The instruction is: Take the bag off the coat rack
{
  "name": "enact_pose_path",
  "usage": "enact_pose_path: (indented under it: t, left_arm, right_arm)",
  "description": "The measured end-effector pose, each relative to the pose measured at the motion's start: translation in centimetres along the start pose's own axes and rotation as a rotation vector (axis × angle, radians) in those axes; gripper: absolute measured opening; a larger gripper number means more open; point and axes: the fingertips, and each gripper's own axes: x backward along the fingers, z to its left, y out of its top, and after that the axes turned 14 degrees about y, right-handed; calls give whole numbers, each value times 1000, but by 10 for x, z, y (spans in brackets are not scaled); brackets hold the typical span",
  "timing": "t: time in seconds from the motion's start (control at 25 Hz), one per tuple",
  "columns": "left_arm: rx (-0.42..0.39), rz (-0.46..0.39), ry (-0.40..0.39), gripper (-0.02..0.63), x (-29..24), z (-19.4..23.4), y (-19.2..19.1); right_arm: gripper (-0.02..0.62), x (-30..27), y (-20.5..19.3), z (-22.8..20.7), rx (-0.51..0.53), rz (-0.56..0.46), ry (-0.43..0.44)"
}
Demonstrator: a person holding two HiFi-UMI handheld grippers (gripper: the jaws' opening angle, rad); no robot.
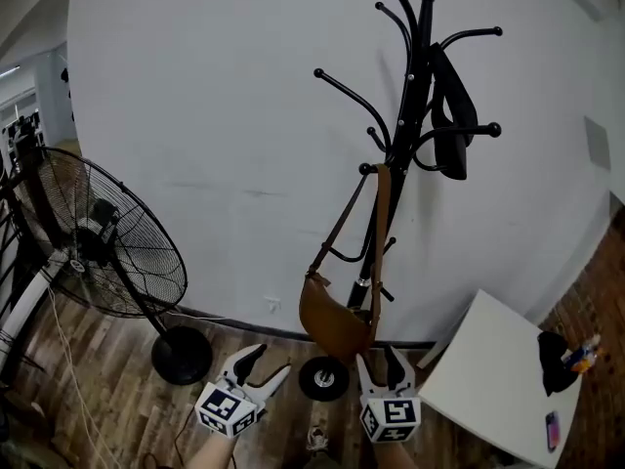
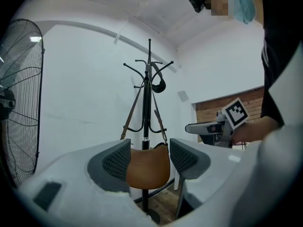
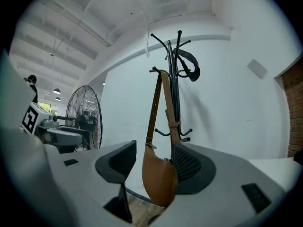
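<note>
Brown bag hangs by strap from coat rack, ahead of left hand-held gripper and right hand-held gripper; both jaws apart, empty, apparently lined up for grab.

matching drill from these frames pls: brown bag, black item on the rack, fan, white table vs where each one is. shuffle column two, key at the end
Things
1. brown bag
2. black item
3. fan
4. white table

Places
A. stands on the floor, left of the coat rack
B. hangs low by its strap from a middle hook
C. draped over the upper hooks
D. right of the coat rack, with a phone on it

Pairs: 1-B, 2-C, 3-A, 4-D
</note>
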Motion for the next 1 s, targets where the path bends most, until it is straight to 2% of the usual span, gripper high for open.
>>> enact_pose_path:
  t: [0.28, 0.6, 1.0]
  left_arm:
    - [-20, -1, 39, 252, -44, 10, 7]
    - [-44, -7, 74, 245, -91, 25, 10]
    - [-77, -12, 62, 239, -142, 27, 15]
  right_arm:
    - [221, -35, 2, -31, 2, -5, 29]
    - [218, -76, 10, -59, 62, -11, 54]
    - [204, -107, 32, -82, 151, -49, 55]
